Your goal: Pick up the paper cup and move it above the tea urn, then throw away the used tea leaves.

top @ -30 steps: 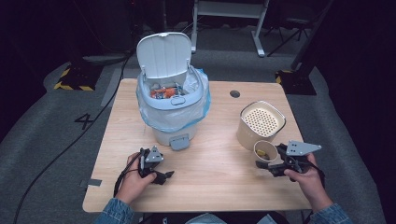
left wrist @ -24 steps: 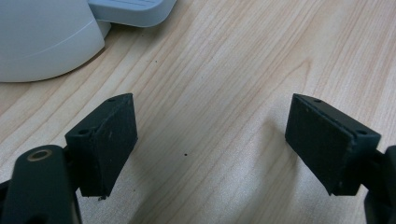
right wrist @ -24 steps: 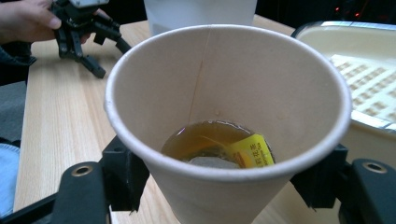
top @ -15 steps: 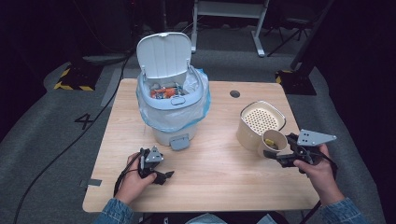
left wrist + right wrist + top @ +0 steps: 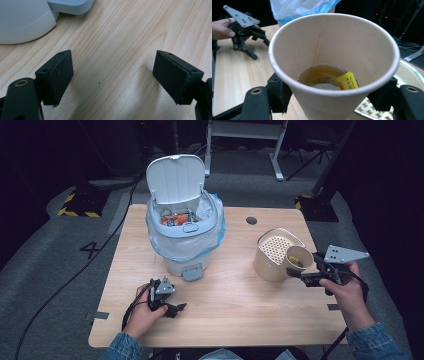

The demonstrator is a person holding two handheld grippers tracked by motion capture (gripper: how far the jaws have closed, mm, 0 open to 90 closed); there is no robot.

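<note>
Right gripper clamps a paper cup by its lower wall, 1 jaw on each side, so the cup stays upright and the mouth faces up. Reason seems plain: the cup has amber tea at the bottom with a tea bag and its yellow tag, and any tilt would spill it. In the high view the cup hangs above the table, just beside the beige strainer tub with its perforated insert, near the right edge. My reading: liquid goes through that strainer, solids then to the bin, which stands well apart at the far left with its lid up and a plastic liner already holding scraps. Left gripper rests low on the table near the bin's pedal, jaws wide with nothing between them, out of the way and ready to steady something.
</note>
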